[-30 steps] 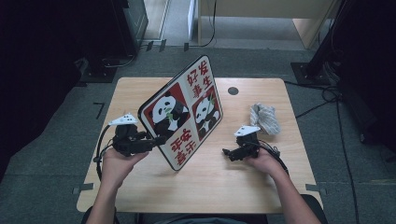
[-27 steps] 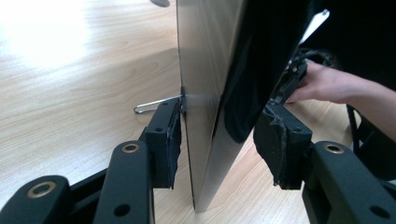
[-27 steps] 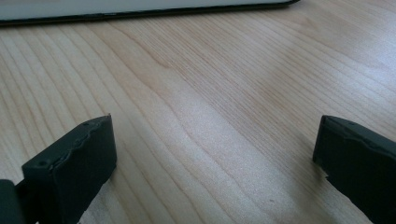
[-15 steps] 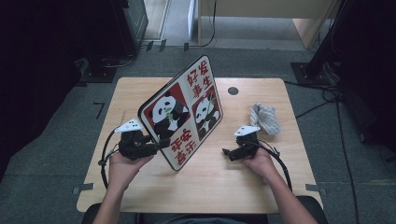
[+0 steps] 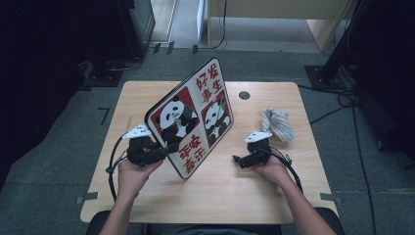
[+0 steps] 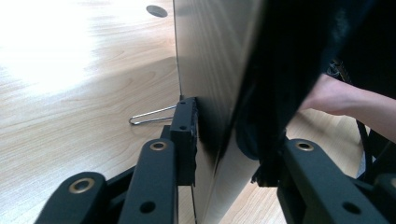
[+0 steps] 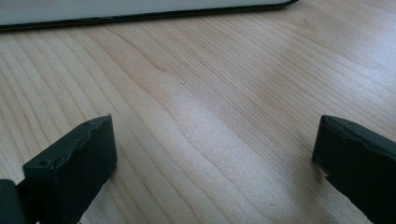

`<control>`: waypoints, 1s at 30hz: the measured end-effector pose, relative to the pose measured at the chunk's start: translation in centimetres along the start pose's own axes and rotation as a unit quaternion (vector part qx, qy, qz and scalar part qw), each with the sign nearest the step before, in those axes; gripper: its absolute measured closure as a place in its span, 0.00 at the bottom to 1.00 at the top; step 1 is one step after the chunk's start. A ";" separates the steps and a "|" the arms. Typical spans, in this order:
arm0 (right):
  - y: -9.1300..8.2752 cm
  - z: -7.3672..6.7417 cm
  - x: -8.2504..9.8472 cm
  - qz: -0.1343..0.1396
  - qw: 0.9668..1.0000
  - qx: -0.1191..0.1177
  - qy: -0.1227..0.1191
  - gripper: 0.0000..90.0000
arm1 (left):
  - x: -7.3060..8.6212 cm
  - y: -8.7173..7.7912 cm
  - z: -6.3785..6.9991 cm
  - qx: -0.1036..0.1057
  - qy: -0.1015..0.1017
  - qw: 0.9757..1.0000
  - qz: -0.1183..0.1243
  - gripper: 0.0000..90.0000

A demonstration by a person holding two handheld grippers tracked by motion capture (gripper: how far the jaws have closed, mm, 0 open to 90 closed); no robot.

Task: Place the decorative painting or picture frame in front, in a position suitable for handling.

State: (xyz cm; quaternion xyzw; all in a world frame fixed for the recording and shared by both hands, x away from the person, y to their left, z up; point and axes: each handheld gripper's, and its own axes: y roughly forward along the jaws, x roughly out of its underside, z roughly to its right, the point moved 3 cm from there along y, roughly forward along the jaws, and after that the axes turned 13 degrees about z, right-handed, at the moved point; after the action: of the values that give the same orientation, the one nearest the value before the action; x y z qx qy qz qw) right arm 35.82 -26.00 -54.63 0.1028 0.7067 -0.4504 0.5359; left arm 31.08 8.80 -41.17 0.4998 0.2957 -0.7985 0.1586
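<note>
With the left claw [image 5: 164, 149] just closing onto the tilted panda board [image 5: 193, 117] at left centre, pinch squarely before lifting, while the right claw [image 5: 238, 160] waits spread above the bench [image 5: 274, 196].

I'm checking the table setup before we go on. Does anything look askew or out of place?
Yes: the panda board stands tilted on its lower edge rather than flat, with the left gripper closing on its edge. A crumpled grey cloth lies by the table's right side.
</note>
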 end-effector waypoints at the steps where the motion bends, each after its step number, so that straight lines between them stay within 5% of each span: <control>1: 0.0 0.0 0.0 -0.002 1.000 -0.001 -0.001 0.01 | 0.0 0.0 0.0 -0.001 0.001 1.000 0.000 0.78; 9: -0.7 0.5 -0.6 -0.003 1.000 0.014 0.000 0.15 | 0.0 0.0 0.1 -0.013 0.005 1.000 0.001 0.84; 13: -1.4 1.0 -1.3 0.008 1.000 0.017 0.023 0.20 | 0.0 0.0 0.1 -0.012 0.003 1.000 -0.001 0.84; 20: -2.5 1.9 -2.2 0.015 0.999 0.004 0.047 0.26 | -0.1 -0.1 0.0 -0.011 0.004 1.000 -0.003 0.84; 30: -3.4 2.4 -3.3 0.013 0.999 -0.010 0.045 0.35 | -0.2 -0.5 0.1 -0.020 0.002 1.000 0.002 0.86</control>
State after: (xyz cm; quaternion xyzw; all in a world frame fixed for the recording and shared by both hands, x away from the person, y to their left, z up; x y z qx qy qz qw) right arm 36.66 -28.60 -50.08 0.1271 0.7331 -0.4309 0.5105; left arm 30.79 9.10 -40.78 0.4986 0.3103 -0.7914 0.1698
